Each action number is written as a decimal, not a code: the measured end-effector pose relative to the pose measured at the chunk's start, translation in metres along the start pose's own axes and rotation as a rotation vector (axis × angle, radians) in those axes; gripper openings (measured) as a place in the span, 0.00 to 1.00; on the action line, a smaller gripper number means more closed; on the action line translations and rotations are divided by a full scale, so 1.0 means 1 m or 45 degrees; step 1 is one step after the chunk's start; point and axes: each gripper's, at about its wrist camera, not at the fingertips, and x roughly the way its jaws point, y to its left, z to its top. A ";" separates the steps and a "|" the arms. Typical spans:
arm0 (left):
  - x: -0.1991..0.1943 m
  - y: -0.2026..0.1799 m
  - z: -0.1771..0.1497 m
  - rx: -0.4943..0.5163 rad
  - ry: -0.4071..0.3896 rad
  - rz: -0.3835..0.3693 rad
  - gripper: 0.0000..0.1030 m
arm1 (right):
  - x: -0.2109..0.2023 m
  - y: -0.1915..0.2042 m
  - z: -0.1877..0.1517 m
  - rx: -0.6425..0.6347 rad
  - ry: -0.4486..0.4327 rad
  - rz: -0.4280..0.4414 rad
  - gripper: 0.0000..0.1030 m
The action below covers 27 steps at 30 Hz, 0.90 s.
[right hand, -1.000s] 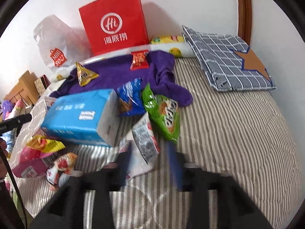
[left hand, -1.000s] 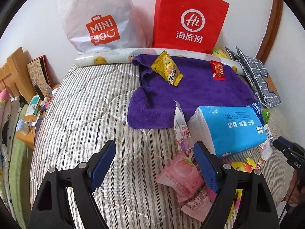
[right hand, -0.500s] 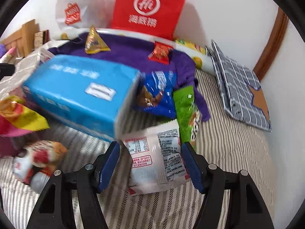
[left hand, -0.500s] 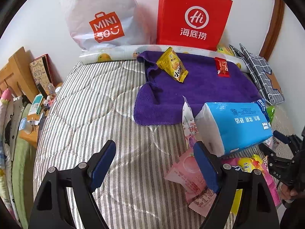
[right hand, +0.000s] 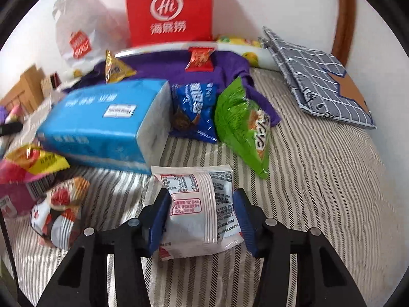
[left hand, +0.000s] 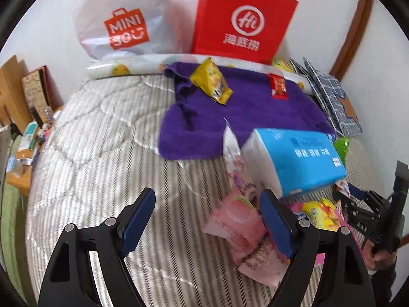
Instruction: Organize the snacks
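Snack packets lie on a striped bed. In the right wrist view my right gripper [right hand: 202, 209] has its blue fingers on both sides of a white snack packet [right hand: 199, 204] and pinches it. Beyond it lie a blue packet [right hand: 195, 112], a green packet [right hand: 242, 125], a yellow packet [right hand: 116, 67] and a red packet [right hand: 199, 57] on a purple towel [right hand: 166, 73]. In the left wrist view my left gripper [left hand: 208, 220] is open and empty above the bed, next to a pink packet [left hand: 235, 220]. The right gripper also shows in the left wrist view [left hand: 358, 204].
A blue tissue pack [right hand: 107, 122] lies among the snacks. A red paper bag [left hand: 242, 20] and a white plastic bag [left hand: 122, 18] stand against the wall. A folded checked cloth [right hand: 319, 76] lies at the right. A cluttered bedside table [left hand: 23, 138] stands left.
My right gripper has moved forward around the white packet and narrowed onto it. My left gripper stayed open and shifted slightly.
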 end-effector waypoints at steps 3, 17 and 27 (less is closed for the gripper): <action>0.007 -0.002 -0.008 -0.006 0.039 0.000 0.81 | 0.001 -0.004 0.001 0.049 0.001 0.017 0.48; 0.024 -0.010 -0.031 -0.070 0.060 -0.060 0.48 | 0.003 -0.001 0.002 0.056 0.011 -0.009 0.52; 0.013 0.019 -0.017 -0.101 -0.010 0.070 0.33 | 0.004 0.000 0.002 0.052 0.012 -0.014 0.52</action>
